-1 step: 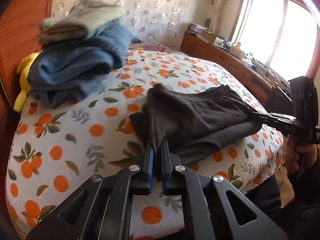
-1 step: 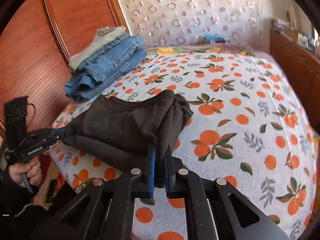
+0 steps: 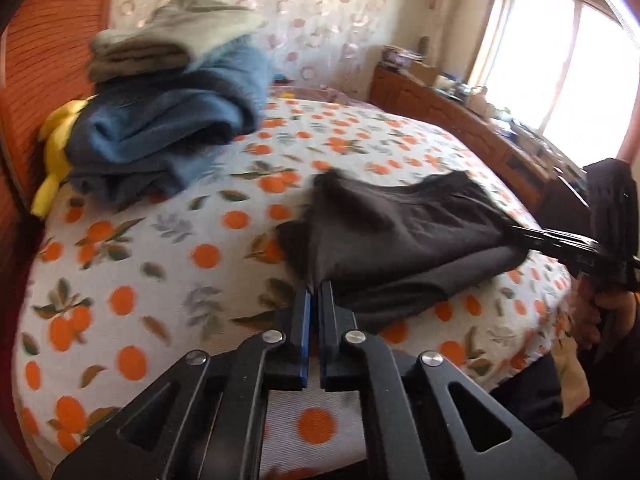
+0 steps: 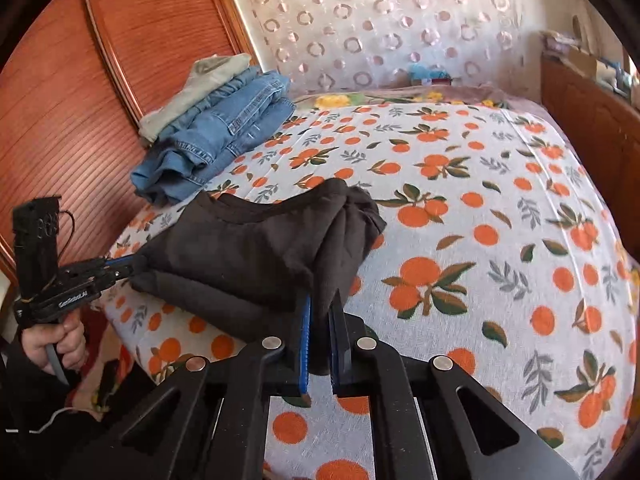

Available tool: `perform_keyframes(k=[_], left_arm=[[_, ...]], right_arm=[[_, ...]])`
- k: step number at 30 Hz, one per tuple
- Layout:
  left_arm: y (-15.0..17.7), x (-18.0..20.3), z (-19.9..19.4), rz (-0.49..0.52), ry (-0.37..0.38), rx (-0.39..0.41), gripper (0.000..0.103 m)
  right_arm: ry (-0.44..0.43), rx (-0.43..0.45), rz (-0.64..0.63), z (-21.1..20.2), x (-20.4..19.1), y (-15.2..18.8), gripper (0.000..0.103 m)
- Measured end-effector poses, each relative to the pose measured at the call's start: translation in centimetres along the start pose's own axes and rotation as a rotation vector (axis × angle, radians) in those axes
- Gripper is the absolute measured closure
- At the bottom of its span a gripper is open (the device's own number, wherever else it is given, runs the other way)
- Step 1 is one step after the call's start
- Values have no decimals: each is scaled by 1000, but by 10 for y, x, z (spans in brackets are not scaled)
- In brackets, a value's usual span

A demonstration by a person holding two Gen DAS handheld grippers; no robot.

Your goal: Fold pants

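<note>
Dark pants (image 3: 400, 236) clamped by both hand-held grippers (image 3: 314, 294) (image 4: 322, 300); pinched cloth hides pads.

We are looking from two fisheye cameras, each riding just behind its own black two-finger gripper, low and close over the orange-printed white bedspread (image 3: 168, 240). Both are facing the folded black fabric pants (image 3: 400, 232) (image 4: 256, 248) from opposite ends, sharing them, the bedspread (image 4: 480, 208) and the stacked blue denim jeans (image 3: 168, 136) (image 4: 224, 128) beyond.
</note>
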State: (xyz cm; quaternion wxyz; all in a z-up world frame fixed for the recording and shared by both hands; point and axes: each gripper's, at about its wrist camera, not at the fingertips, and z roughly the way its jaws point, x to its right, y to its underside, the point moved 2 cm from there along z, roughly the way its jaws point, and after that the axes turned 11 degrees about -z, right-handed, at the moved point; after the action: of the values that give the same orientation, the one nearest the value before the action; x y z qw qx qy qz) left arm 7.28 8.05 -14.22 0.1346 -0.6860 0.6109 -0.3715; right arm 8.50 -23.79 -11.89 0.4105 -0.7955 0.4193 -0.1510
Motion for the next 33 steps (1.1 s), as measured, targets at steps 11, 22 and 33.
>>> perform_keyframes(k=[11, 22, 33], left_arm=[[2, 23, -7, 90, -17, -15, 88], [-44, 30, 28, 111, -2, -10, 60], [-72, 28, 67, 81, 52, -14, 95]], right_arm=[[36, -7, -63, -8, -12, -4, 71], [27, 21, -107, 19, -6, -46, 54], [29, 5, -87, 54, 6, -60, 93]])
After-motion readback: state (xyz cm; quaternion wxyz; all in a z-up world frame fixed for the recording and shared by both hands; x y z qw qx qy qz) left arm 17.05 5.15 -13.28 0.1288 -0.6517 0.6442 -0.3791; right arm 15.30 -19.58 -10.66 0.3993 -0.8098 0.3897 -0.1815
